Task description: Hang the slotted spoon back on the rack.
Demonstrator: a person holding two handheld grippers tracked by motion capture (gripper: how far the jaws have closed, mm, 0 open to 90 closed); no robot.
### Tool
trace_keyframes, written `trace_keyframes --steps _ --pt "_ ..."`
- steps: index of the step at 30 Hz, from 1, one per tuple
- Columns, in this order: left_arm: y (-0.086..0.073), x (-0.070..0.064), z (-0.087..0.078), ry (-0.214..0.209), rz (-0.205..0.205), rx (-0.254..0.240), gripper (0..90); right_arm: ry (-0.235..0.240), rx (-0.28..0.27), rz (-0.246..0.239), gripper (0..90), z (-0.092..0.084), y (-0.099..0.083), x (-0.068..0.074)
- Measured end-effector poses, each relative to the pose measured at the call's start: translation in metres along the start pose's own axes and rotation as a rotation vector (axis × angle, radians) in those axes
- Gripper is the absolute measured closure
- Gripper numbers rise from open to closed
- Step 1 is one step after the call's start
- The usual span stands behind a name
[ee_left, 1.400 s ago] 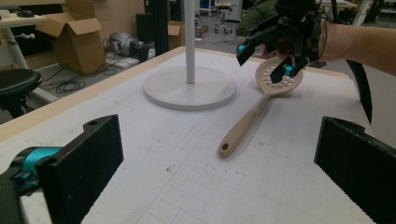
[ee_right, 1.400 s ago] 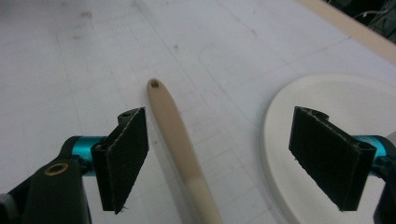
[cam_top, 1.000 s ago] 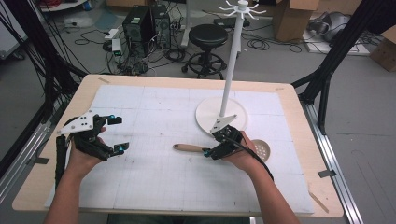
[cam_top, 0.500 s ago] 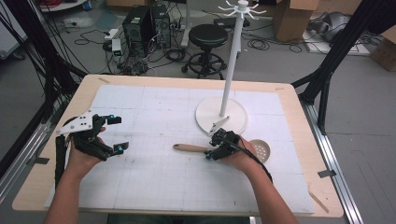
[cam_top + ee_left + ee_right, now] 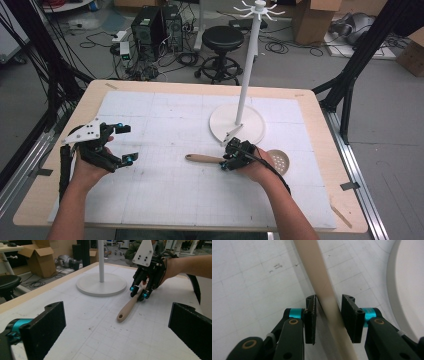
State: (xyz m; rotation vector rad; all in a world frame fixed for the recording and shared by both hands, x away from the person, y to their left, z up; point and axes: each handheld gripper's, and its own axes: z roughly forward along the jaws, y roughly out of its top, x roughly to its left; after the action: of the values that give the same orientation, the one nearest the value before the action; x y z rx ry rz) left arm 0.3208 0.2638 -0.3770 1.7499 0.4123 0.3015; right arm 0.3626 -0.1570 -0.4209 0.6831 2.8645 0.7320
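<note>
Left gripper (image 5: 119,143), black with blue-tipped jaws and a grey three-cornered plate on top, hovers over the left part of the white gridded mat (image 5: 165,200), its jaws spread wide with nothing between them; in the left gripper view the two ribbed black pads (image 5: 46,327) stand far apart over bare mat. To its right, near the middle of the mat, lies the skimmer spoon with a pale wooden handle (image 5: 202,158), the handle pointing left and its round perforated metal head (image 5: 280,161) resting just past the right hand. Right gripper (image 5: 229,156) straddles the handle close to where it meets the head. Its jaws have just been closing, and in the right gripper view the handle (image 5: 322,287) runs between the pads: the left pad (image 5: 311,315) sits against it, the right pad shows a thin gap, so no firm squeeze is visible. Behind the right gripper stands the white round-based rack with a tall pole (image 5: 247,80), its base (image 5: 250,127) just beside the gripper.
</note>
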Motion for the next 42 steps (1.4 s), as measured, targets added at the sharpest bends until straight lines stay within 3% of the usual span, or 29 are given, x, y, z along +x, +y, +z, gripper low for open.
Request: trace_keyframes --steps 5,11,16,26,42 --pt "0.000 0.000 0.000 0.000 -0.003 -0.004 1.7 -0.017 0.033 -0.043 68.3 0.000 0.004 0.004" --pt "0.000 0.000 -0.001 0.000 -0.001 -0.005 1.7 -0.015 0.042 -0.051 73.5 0.000 0.005 0.005" --pt "0.000 0.000 -0.001 0.000 0.002 -0.006 1.7 -0.009 0.047 -0.031 75.1 0.000 0.005 0.006" --pt "0.001 0.000 -0.002 0.001 -0.003 -0.014 1.7 -0.002 0.034 -0.065 75.7 -0.004 0.004 0.009" --pt "0.001 0.000 -0.004 0.006 -0.001 -0.020 1.7 0.031 -0.314 -0.039 75.8 -0.077 0.007 0.010"
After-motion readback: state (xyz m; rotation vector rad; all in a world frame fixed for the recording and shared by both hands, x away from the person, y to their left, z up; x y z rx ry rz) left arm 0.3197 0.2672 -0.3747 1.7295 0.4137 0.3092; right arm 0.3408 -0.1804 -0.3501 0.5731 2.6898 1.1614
